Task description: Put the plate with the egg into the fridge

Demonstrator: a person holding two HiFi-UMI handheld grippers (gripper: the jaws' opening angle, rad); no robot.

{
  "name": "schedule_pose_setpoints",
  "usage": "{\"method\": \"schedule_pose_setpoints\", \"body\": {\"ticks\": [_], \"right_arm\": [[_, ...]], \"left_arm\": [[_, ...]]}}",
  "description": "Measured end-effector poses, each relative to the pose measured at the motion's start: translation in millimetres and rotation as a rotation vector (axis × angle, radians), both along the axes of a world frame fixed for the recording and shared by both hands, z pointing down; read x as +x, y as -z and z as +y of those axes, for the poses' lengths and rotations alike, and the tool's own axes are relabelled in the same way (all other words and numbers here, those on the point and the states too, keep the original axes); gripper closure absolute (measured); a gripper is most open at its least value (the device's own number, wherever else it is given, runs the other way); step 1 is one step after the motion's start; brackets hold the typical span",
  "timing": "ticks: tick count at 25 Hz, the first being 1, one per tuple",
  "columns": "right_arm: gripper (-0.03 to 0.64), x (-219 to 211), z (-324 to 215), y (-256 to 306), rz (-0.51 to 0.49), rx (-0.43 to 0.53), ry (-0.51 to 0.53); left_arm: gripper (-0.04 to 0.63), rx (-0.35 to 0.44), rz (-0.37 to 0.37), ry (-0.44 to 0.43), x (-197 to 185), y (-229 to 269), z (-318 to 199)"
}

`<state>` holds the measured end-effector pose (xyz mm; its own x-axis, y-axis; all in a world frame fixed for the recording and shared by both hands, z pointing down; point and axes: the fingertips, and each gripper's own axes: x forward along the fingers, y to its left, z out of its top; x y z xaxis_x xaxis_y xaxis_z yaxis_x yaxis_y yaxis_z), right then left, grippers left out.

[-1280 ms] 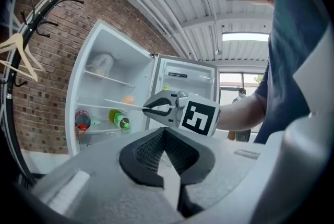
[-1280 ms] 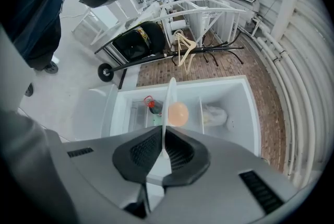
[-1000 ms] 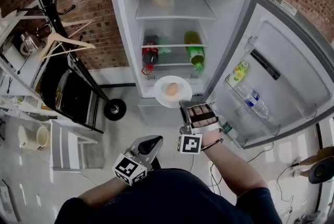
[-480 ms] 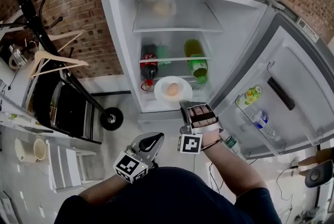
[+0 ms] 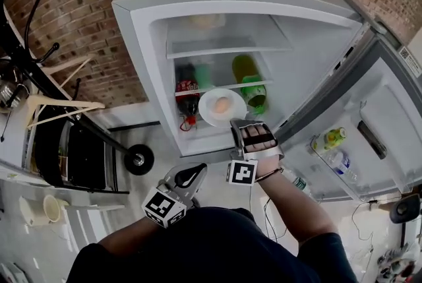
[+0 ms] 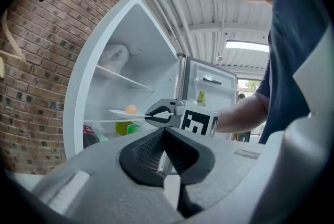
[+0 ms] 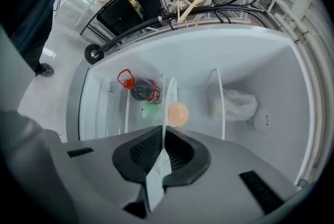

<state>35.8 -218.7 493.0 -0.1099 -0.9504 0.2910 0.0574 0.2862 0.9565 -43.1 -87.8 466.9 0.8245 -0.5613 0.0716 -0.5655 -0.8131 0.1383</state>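
A white plate (image 5: 212, 111) with a brown egg (image 5: 222, 104) on it is held level at the open fridge (image 5: 158, 64), in front of the shelf with the bottles. My right gripper (image 5: 234, 123) is shut on the plate's near rim. In the right gripper view the plate (image 7: 167, 97) runs edge-on out of the jaws, with the egg (image 7: 178, 113) beside it. My left gripper (image 5: 192, 175) hangs low beside my body, shut and empty. Its own view shows the right gripper (image 6: 163, 114), the plate (image 6: 119, 112) and the egg (image 6: 131, 109).
Inside the fridge are a cola bottle (image 5: 187, 92), a green bottle (image 5: 248, 80) and a white bag (image 7: 235, 104) on the upper shelf. The open door (image 5: 369, 123) stands to the right with bottles (image 5: 330, 138) in its racks. A black wheeled cart (image 5: 79, 153) and hangers stand left.
The fridge has come closer and larger in view. The plate with the egg has moved forward with the right gripper, from in front of the fridge's bottom up to the bottle shelf.
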Motion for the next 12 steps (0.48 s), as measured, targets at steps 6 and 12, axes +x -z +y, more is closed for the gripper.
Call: {"method": "schedule_pose_setpoints", "body": {"ticks": [6, 12], "right_arm": [[0.595, 1.7, -28.3, -16.8, 0.002, -0.033, -0.001], [0.595, 1.5, -50.3, -18.1, 0.018, -0.037, 0.036]], "left_arm": [[0.591, -0.011, 0.000, 0.000, 5.4, -4.6, -22.1], [0.591, -0.014, 0.014, 0.044, 11.4, -2.8, -36.4]]}}
